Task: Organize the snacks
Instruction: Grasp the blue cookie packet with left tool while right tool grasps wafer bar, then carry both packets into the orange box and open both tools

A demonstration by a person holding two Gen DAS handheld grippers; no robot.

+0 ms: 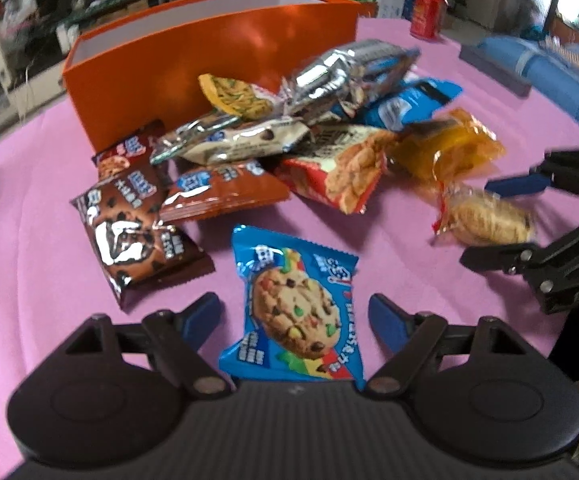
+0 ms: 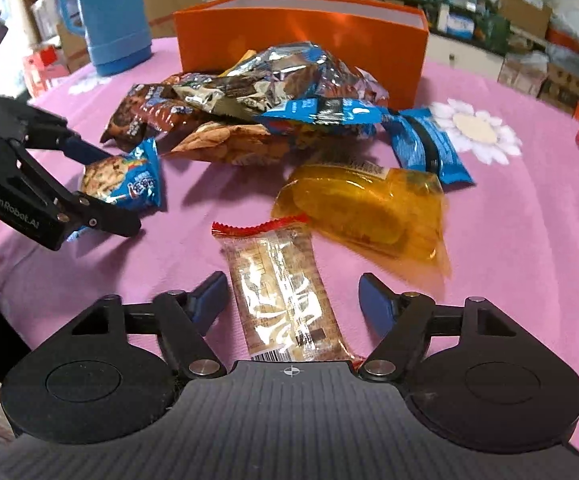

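Observation:
My left gripper (image 1: 295, 304) stands open astride a blue cookie packet (image 1: 293, 320) that lies flat on the pink cloth, with a small gap at each pad. In the right wrist view that left gripper (image 2: 121, 194) flanks the same blue cookie packet (image 2: 129, 180). My right gripper (image 2: 292, 277) is open around a clear biscuit packet with red ends (image 2: 285, 300). Its left pad is close to the wrapper and its right pad stands apart. The left wrist view shows the right gripper (image 1: 477, 222) around that biscuit packet (image 1: 485, 220).
An open orange box (image 2: 301, 36) stands behind a heap of snack packets (image 2: 257, 92). A yellow translucent packet (image 2: 361, 208) lies just right of the biscuits. A blue thermos (image 2: 109, 12) is at the far left, and a red can (image 1: 427, 12) stands far back.

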